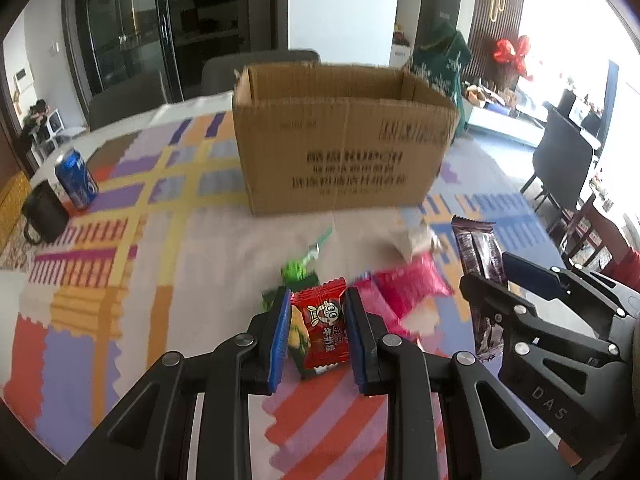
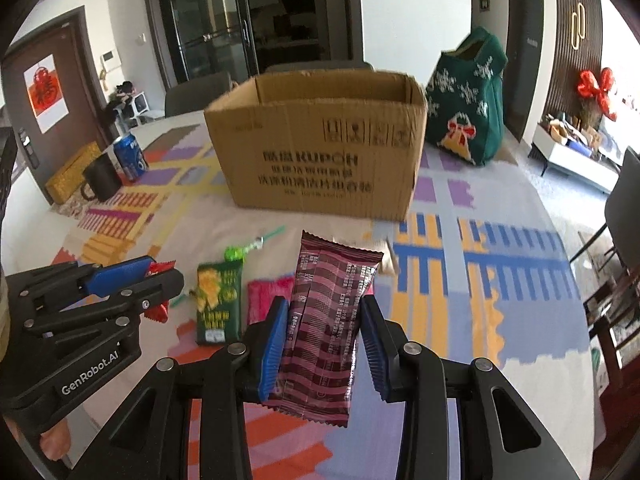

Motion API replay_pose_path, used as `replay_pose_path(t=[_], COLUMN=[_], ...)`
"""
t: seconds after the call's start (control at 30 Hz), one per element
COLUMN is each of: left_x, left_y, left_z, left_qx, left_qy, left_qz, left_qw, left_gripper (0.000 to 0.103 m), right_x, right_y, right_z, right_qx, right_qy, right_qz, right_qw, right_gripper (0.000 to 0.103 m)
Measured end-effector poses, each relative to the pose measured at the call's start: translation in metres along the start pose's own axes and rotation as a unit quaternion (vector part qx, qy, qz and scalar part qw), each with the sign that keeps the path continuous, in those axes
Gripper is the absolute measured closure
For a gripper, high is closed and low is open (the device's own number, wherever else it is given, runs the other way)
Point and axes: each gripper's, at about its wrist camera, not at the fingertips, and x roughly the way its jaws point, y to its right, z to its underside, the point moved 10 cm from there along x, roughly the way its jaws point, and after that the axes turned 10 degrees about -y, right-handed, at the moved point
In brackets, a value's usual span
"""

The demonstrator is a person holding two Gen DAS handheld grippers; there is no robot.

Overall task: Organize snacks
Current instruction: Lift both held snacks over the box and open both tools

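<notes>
Left tool (image 1: 318,330) is clamped on a small red candy packet (image 1: 322,330), right tool (image 2: 324,340) is clamped on a long maroon snack wrapper (image 2: 324,320), both lifted off the desk (image 2: 500,280). Open cardboard box (image 2: 320,160) sits at 12 o'clock; green packet (image 2: 218,304) and pink packet (image 2: 266,296) lie around 10 o'clock of the right tool.

Daylight strong from right side; window (image 1: 624,92) blown out to white glare. Far wall and glass cabinet (image 2: 208,20) dim. Motion blur on cardboard box (image 1: 344,140) beyond claw, its print smeared. Gripper fingers (image 2: 272,344) near lens fairly sharp. Heavy fisheye bending, black vignette at corners. Shadows on tablecloth (image 1: 200,280) soft, faint.
</notes>
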Motion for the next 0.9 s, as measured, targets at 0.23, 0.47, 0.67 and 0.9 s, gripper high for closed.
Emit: replay_pose_path(t=[0.23, 0.47, 0.67, 0.9], left_x=[-0.009, -0.019, -0.029, -0.030], left_y=[-0.010, -0.020, -0.026, -0.027], left_z=[-0.040, -0.083, -0.118, -0.149], left_qx=[0.003, 0.011, 0.017, 0.023], left_qy=[0.030, 0.059, 0.078, 0.084], left_qz=[-0.018, -0.041, -0.052, -0.047], left_qw=[0.9994, 0.9973, 0.9954, 0.9951], left_gripper=[0.076, 0.076, 0.076, 0.076], right_x=[-0.004, -0.009, -0.016, -0.016], right_y=[0.000, 0.000, -0.001, 0.007], right_z=[-0.035, -0.074, -0.112, -0.150], right_qx=[-0.012, -0.020, -0.028, -0.026], right_qy=[0.023, 0.044, 0.068, 0.080], right_qz=[0.007, 0.013, 0.020, 0.022], right_qw=[1.000, 0.999, 0.997, 0.996], right_gripper=[0.065, 0.065, 0.065, 0.065])
